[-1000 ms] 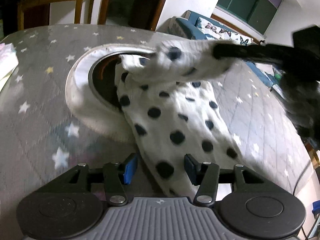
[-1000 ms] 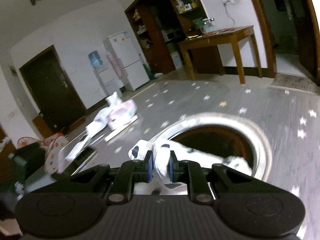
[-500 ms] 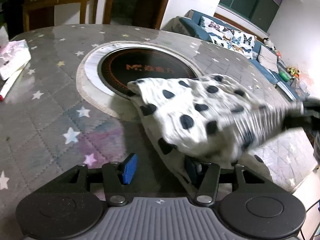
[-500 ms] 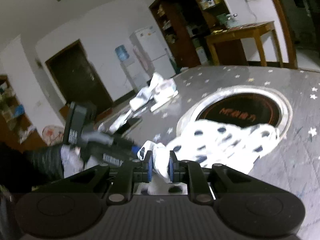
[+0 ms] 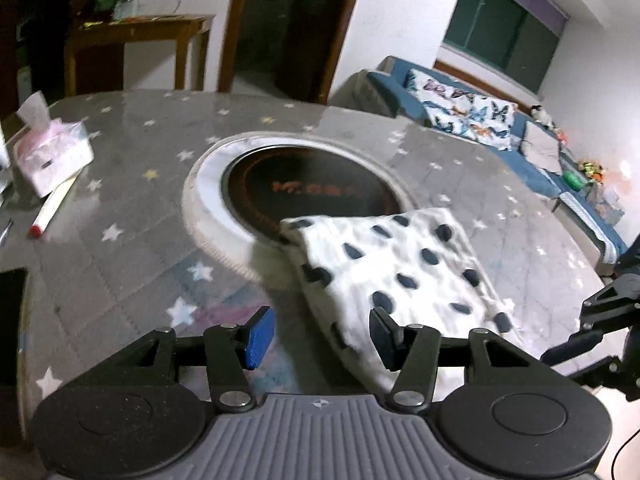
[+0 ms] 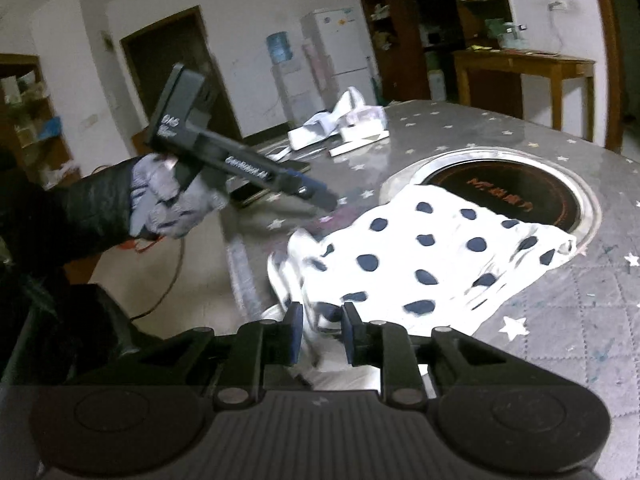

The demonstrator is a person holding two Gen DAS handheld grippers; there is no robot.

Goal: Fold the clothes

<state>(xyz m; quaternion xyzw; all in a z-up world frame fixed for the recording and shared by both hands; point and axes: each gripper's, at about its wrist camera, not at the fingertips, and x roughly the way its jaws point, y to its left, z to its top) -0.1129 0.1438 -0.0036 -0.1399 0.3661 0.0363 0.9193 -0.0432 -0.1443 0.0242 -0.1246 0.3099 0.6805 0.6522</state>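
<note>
Right wrist view: right gripper (image 6: 319, 334), jaws just widened, loosely straddles a bunched corner of the spotted cloth (image 6: 432, 256), no longer pinching it. Beyond, the folded cloth lies on the starred table (image 6: 580, 312), its far edge overlapping the round cooktop (image 6: 520, 196). At left, the gloved hand (image 6: 168, 200) holds the left gripper (image 5: 320, 332), released, empty.

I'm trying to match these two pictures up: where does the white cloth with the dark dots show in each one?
Left wrist view: the dotted cloth lies right of centre on the table, its far corner over the round cooktop.
Right wrist view: the cloth fills the middle, its near end between the right gripper fingers.
Shared landmark: the round cooktop, behind the cloth in both.
</note>
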